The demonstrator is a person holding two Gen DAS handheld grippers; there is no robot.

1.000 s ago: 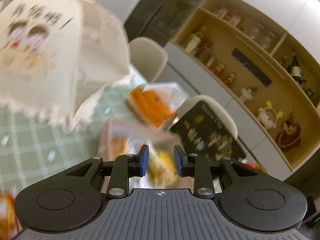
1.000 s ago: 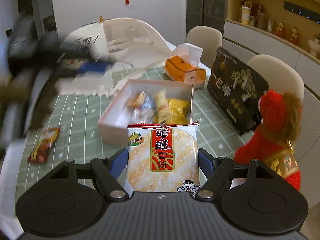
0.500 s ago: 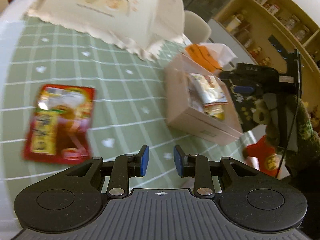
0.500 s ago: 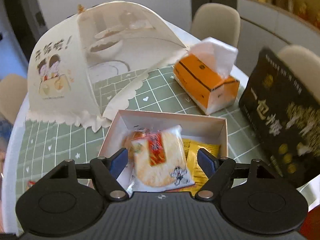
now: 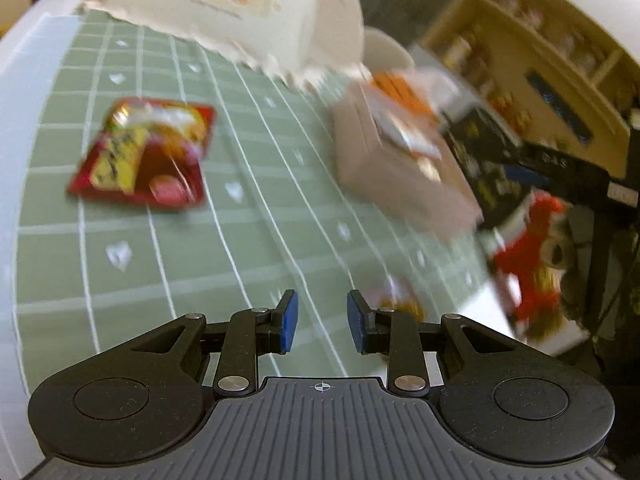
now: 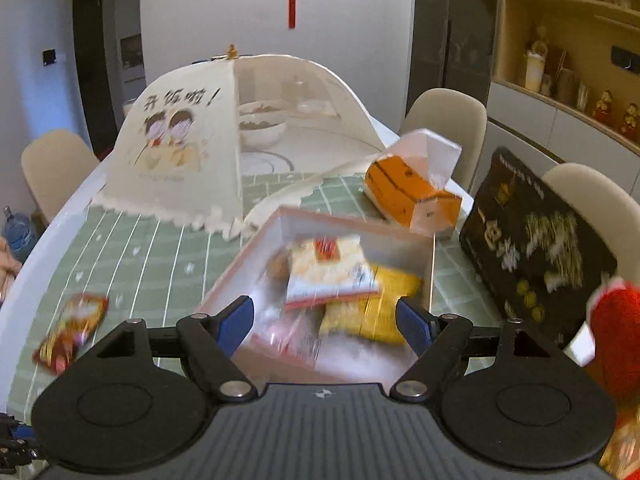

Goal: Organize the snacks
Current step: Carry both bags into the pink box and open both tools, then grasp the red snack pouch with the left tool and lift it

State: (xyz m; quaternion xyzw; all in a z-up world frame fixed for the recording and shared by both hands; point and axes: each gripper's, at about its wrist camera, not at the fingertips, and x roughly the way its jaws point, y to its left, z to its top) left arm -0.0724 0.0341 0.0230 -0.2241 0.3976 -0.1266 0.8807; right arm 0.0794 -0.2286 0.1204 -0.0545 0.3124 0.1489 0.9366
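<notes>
Landmark: pink open box (image 6: 352,236) on the green checked cloth (image 6: 132,256) covering the surface.

Right gripper (image 6: 325,320): jaws spread wide, nothing between them, hanging over the near edge of the box. Rice cracker pack (image 6: 326,266) lies inside the box, on top of a yellow snack pack (image 6: 372,304), clear of both pads. More wrapped snacks under it, too blurred to name.

Left gripper (image 5: 322,322): jaws narrowly parted, nothing gripped, only cloth visible in the gap. It sits above the surface, left of the box and nearer the camera.

Red snack pack (image 5: 144,152) lies flat on the cloth, well left of the box, untouched. A small snack (image 5: 394,302) shows just beside the left gripper's right finger, blurred; can't tell what it is.

Behind the box: orange tissue box (image 6: 412,192). Behind-left: mesh food cover (image 6: 208,136). Right of the box: black gift bag (image 6: 532,240) and a red plush toy (image 6: 616,332).
</notes>
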